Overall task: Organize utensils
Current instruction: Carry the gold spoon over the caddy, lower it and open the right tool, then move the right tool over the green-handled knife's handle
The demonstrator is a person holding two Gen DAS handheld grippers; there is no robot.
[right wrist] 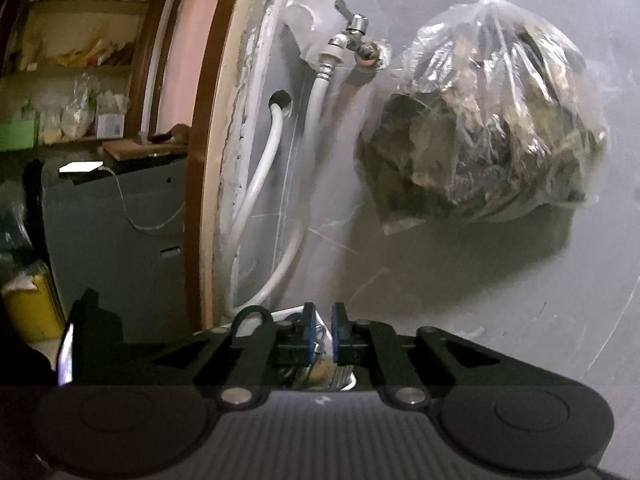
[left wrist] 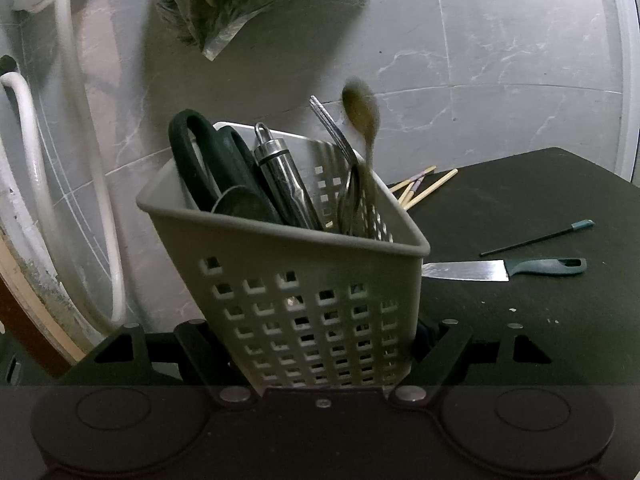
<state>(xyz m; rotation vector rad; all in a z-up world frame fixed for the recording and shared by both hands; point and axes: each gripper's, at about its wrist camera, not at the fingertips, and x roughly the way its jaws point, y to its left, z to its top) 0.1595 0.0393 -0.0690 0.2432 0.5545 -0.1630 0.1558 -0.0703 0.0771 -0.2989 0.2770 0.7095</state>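
Left gripper point(left wrist: 316, 344) clamps the grey perforated caddy point(left wrist: 304, 304), both fingers pressed to its walls at the table's edge. Inside stand black-handled scissors point(left wrist: 208, 160), a steel peeler point(left wrist: 284, 184), a fork point(left wrist: 332, 128) and a blurred spoon point(left wrist: 362, 116). Beyond, only this view shows the dark table point(left wrist: 520, 320) with a knife point(left wrist: 504, 269), a thin pick point(left wrist: 536, 237) and chopsticks point(left wrist: 424, 188). Right gripper point(right wrist: 321, 338) hangs just above the caddy, blue pads slightly parted, nothing between them; its view alone shows the tap point(right wrist: 356, 36) and crinkled plastic bag point(right wrist: 492, 120).

No lettering, label, brand or number can be read anywhere in either view — everything is plain or blurred.
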